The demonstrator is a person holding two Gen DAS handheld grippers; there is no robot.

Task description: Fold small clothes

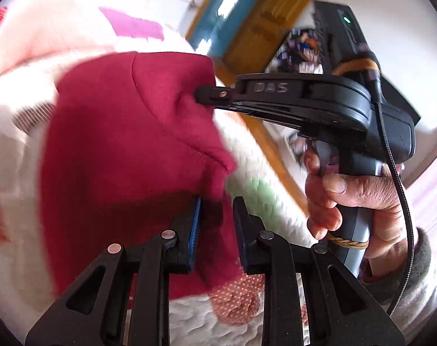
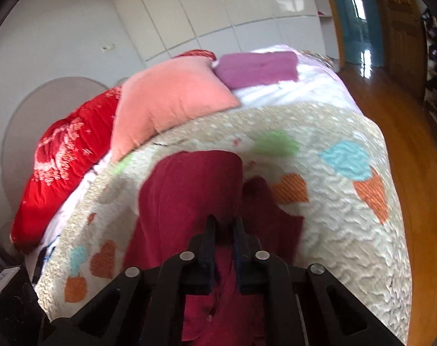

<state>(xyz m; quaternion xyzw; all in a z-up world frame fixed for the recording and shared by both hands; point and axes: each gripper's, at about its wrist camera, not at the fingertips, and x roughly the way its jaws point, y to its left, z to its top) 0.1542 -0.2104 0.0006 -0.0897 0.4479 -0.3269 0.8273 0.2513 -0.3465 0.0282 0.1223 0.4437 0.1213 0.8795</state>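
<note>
A dark red small garment (image 1: 126,144) hangs lifted above the quilted bed. My left gripper (image 1: 217,216) has a fold of its edge between the fingers, jaws narrowly apart and pinching the cloth. My right gripper (image 1: 199,95) shows side-on in the left wrist view, its tip shut on the garment's upper corner. In the right wrist view the same garment (image 2: 189,190) drapes down over the quilt, and the right gripper (image 2: 224,227) holds cloth between its close-set fingers.
The bed carries a cream quilt (image 2: 348,216) with coloured hearts, a pink pillow (image 2: 166,101), a red pillow (image 2: 59,167) and a purple cloth (image 2: 258,67). Wooden floor (image 2: 414,173) and a wooden door lie to the right. The picture is motion-blurred.
</note>
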